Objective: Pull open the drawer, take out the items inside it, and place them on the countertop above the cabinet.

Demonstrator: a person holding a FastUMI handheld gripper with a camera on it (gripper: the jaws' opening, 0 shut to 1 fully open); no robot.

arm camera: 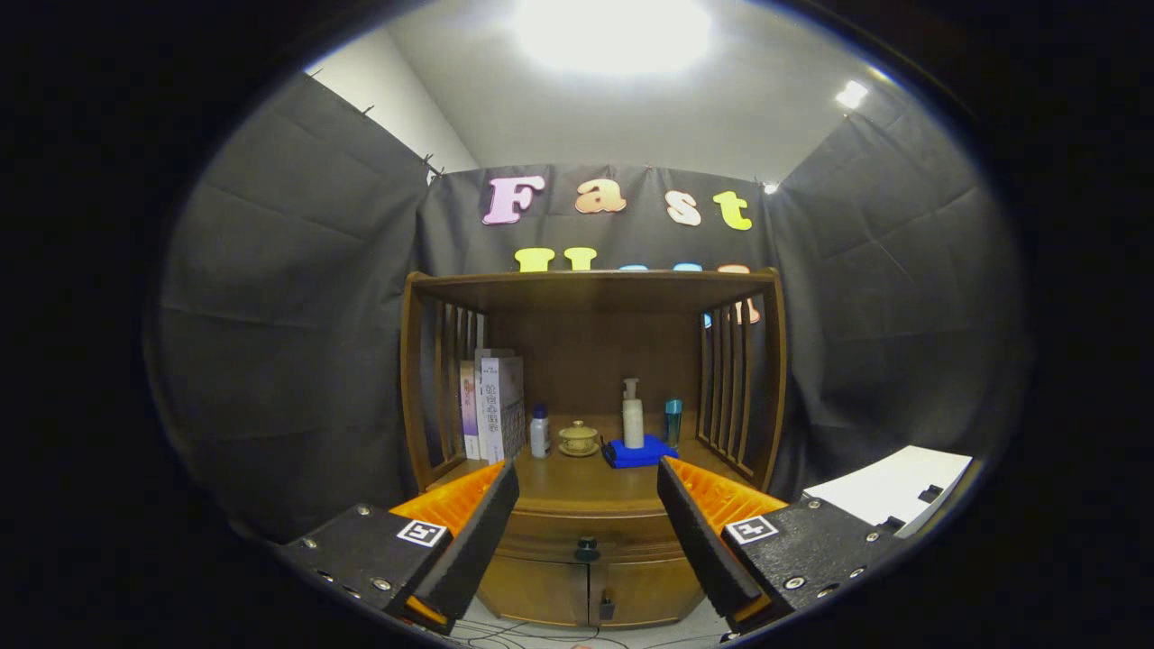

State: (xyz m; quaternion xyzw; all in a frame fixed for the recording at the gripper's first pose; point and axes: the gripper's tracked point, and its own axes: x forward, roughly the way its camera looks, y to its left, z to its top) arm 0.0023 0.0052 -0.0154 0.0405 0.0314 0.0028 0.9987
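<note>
The claw [588, 505] was held wide open, gripping nothing. Between its fingers — beyond them — the drawer [586, 537] sat closed under the tabletop [586, 487]. Its knob [587, 544] should be approached squarely, pinched, then pulled straight back.

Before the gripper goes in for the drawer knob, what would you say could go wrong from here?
1. The drawer is shut and its knob is small; the open gripper, apart from it, could close beside it and slip off.
2. The countertop already holds a cup, bottles on a blue cloth and boxes; items set down might knock them over.
</note>
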